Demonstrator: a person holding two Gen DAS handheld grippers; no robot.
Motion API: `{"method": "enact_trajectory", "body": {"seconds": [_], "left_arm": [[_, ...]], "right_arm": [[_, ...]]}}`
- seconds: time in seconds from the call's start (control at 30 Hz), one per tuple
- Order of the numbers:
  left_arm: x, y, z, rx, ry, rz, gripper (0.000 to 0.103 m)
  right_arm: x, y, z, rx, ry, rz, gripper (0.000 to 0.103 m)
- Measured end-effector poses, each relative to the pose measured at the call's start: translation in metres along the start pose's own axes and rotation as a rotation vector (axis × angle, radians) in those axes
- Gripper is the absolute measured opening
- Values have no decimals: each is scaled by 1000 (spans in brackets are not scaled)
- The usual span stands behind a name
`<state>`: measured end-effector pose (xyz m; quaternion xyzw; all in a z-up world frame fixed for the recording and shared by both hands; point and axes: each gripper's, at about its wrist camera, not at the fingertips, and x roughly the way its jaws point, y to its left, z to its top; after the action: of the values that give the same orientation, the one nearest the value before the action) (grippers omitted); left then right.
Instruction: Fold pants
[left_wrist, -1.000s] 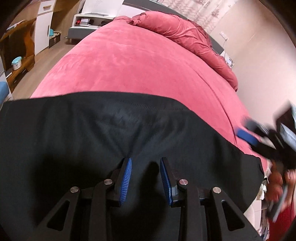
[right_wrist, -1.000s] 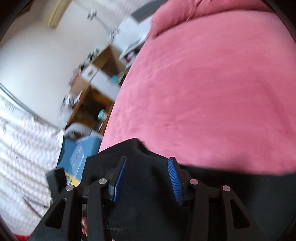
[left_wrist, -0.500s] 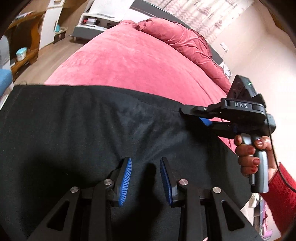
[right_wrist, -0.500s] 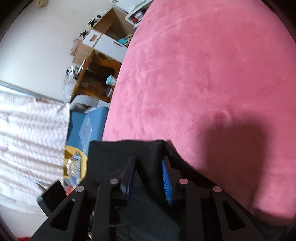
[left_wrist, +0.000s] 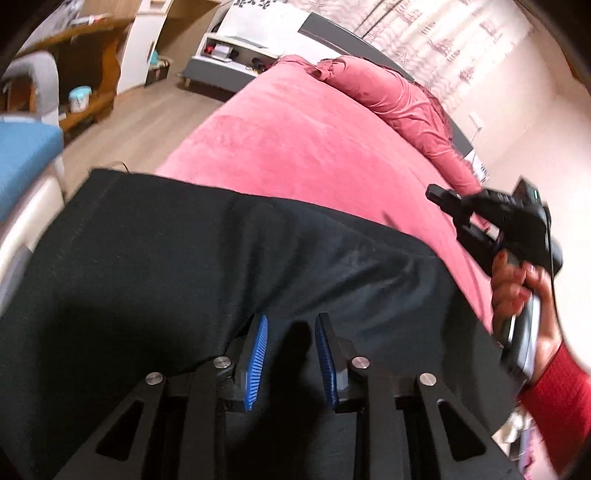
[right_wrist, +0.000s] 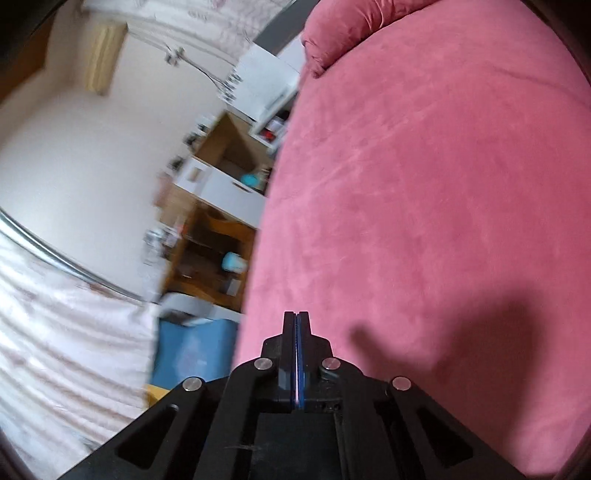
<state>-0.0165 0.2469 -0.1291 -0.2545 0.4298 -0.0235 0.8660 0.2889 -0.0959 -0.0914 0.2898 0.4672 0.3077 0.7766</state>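
Observation:
Black pants (left_wrist: 177, 258) lie spread across the near end of a pink bed (left_wrist: 314, 147). My left gripper (left_wrist: 290, 332) is open, its blue pads just above the black cloth and holding nothing. My right gripper (right_wrist: 296, 317) is shut with nothing between its pads, above the bare pink bed (right_wrist: 424, 203). The pants do not show in the right wrist view. In the left wrist view the right gripper (left_wrist: 439, 194) is held up off the cloth at the right, past the pants' far edge, in a hand with a red sleeve.
A rolled pink duvet (left_wrist: 399, 103) lies along the far side of the bed. A blue chair (left_wrist: 22, 155), wooden shelves (left_wrist: 85, 96) and a white cabinet (left_wrist: 236, 40) stand to the left across wooden floor. A curtain (right_wrist: 55, 332) hangs at the left.
My right gripper closed its jaws, let the pants' edge drop and rose away from the cloth. The pants' far edge now lies flat. My left gripper stayed open over the pants.

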Motion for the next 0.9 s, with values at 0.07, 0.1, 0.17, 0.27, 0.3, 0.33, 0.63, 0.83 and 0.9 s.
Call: {"method": "enact_trajectory", "body": {"seconds": [0.07, 0.1, 0.17, 0.27, 0.3, 0.33, 0.63, 0.83, 0.9], "left_arm": [[-2, 1, -2, 11, -4, 36, 26], [-3, 3, -2, 14, -2, 48, 24], [-5, 5, -1, 21, -2, 75, 19], [-12, 10, -2, 24, -16, 142, 15], [-13, 11, -2, 21, -19, 158, 15], [-16, 14, -2, 17, -20, 173, 15], [-50, 8, 4, -18, -114, 173, 24], [-18, -25, 29, 98, -72, 116, 24], [-4, -20, 40, 90, -47, 175, 24]], "right_arm": [[3, 4, 0, -19, 26, 8, 1], [1, 6, -4, -30, 34, 7, 3], [-2, 11, -13, -65, 49, -2, 5], [-17, 17, -36, -151, 45, -85, 5], [-23, 19, -43, -183, 34, -114, 5], [-29, 22, -51, -217, 25, -146, 5], [-102, 23, -116, -343, -109, -324, 6], [-110, 13, -148, -362, -86, -423, 8], [-109, 8, -156, -367, -81, -466, 8]]}}
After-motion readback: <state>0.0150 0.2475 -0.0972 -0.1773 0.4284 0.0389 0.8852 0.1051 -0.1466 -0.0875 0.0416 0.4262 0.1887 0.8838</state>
